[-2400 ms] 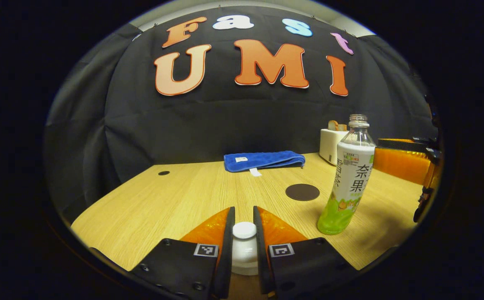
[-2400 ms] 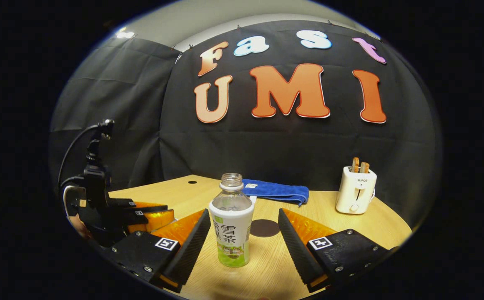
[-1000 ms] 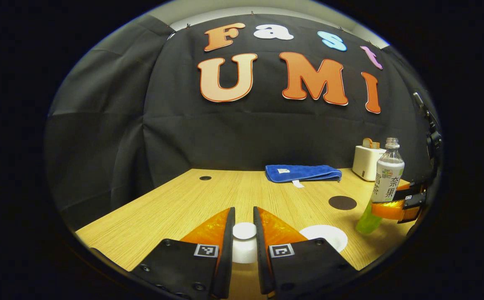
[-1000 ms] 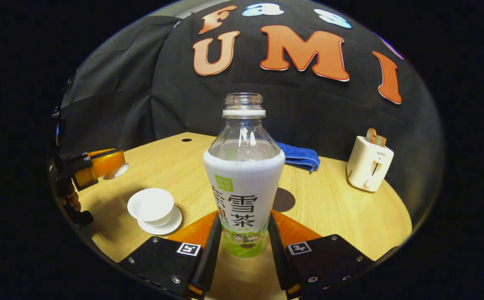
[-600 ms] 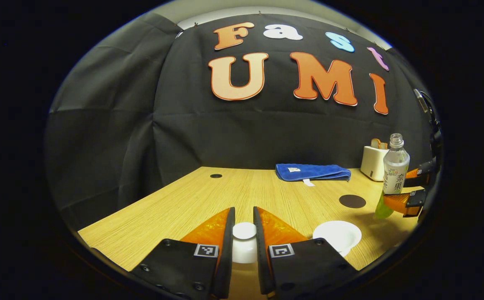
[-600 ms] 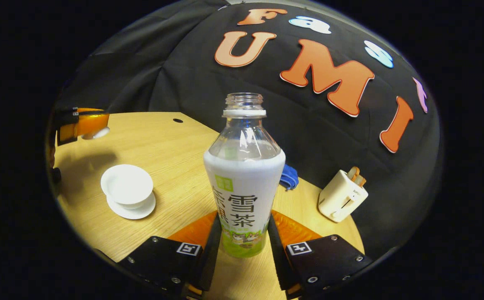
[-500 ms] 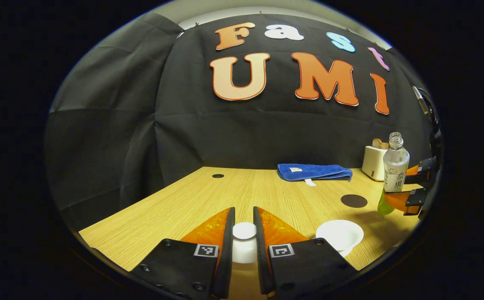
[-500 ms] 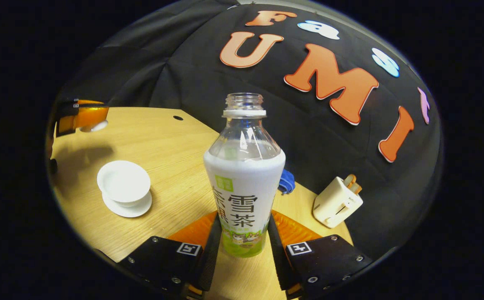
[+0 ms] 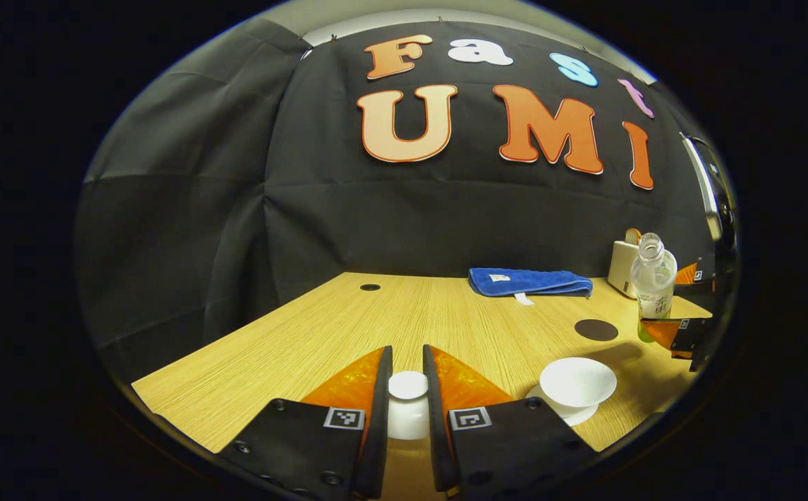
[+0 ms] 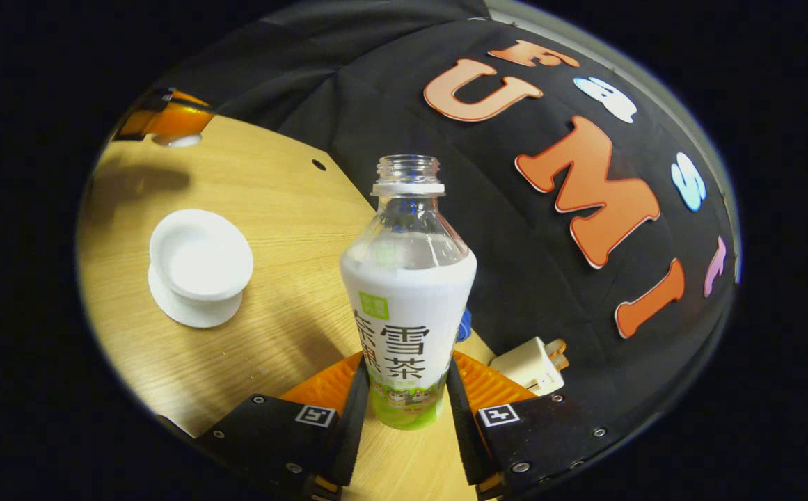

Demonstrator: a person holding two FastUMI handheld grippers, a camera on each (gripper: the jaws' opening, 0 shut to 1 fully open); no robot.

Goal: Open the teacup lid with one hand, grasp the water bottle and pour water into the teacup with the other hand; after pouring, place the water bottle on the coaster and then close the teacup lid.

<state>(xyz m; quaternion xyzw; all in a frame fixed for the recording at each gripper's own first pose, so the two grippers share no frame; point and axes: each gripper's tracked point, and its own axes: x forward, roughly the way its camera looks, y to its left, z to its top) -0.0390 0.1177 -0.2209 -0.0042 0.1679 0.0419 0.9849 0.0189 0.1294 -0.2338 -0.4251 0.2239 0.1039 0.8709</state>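
Left tongs [image 9: 407, 390] clamped on the knob of the white teacup lid [image 9: 408, 385], lid held up off the surface [image 9: 320, 334], both fingers pressing its sides. In the right gripper view, same tongs seen far off at upper left [image 10: 167, 125], lid's white underside just visible below the orange fingers.

Right tongs [image 10: 404, 407] gripping the water bottle [image 10: 407, 292] low on its green-and-white label, fingers tight on both sides. Bottle uncapped, clear neck showing liquid up near the shoulder. Whole right gripper view rolled sideways, so surface and wall slant steeply; in the left gripper view, bottle [image 9: 653, 285] raised clear of the surface and leaning a little, mouth tipped toward the cup side.

Teacup [image 9: 577, 383] open, white, seated on its white saucer [image 9: 571, 414], between the two tongs. Also seen in the right gripper view [image 10: 200, 261], well left of the bottle. Whether any water lies in it cannot be told.

Dark round coaster [image 9: 596, 330] bare, beyond the cup, near the bottle. Folded blue towel [image 9: 529, 282] farther back by the wall. White toaster [image 10: 529, 365] with toast in its slots, behind the bottle. Nothing standing between bottle and cup.

Pale wood-grain surface, small dark hole [image 9: 369, 287] near the far edge. Black cloth wall behind.
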